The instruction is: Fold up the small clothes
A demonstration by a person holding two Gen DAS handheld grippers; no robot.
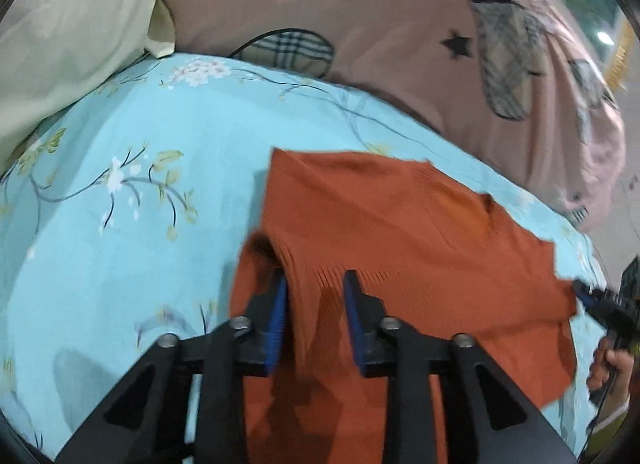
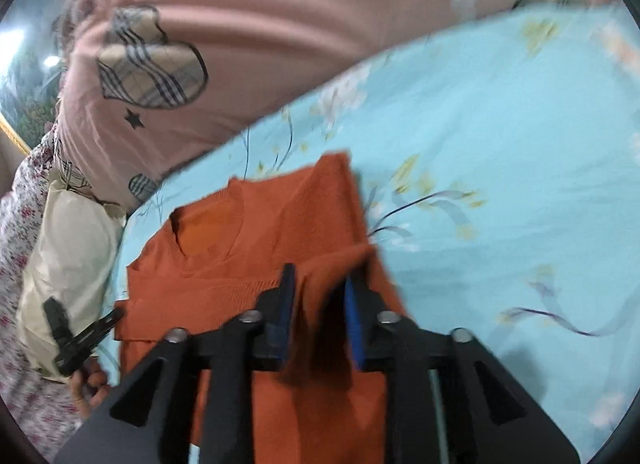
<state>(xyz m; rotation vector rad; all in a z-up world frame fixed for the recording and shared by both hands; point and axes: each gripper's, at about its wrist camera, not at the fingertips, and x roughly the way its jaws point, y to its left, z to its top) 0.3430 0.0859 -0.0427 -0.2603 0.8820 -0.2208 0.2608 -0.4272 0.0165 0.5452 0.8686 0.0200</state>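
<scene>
Nearby things: a pink quilt [image 1: 360,16] with checked patches and black stars is being seen heaped along the far side of the bed; a cream pillow [image 1: 68,36] is being pressed against it at the left of the left wrist view.
In the way: nothing is being seen lying on top of the orange top [image 1: 400,216]; the quilt is lying near its far edge, apart from it.
Surface: a light blue sheet [image 1: 132,132] printed with flowers is being used as the bed cover, and the top is lying on it.
Room: a strip of pale floor and a green wall are being glimpsed at the edge past the quilt, blurred.
Top: it is being shown doubled over, neckline visible in the right wrist view, with a raised fold at the near edge.
Left tool [image 1: 315,320]: its jaws are being held partly apart, a ridge of the cloth standing between the blue pads, not pinched.
Right tool [image 2: 320,320]: likewise partly open, a hump of the cloth rising between its pads, loose.
Hand [image 1: 610,368]: one is being seen holding the right tool's handle.
</scene>
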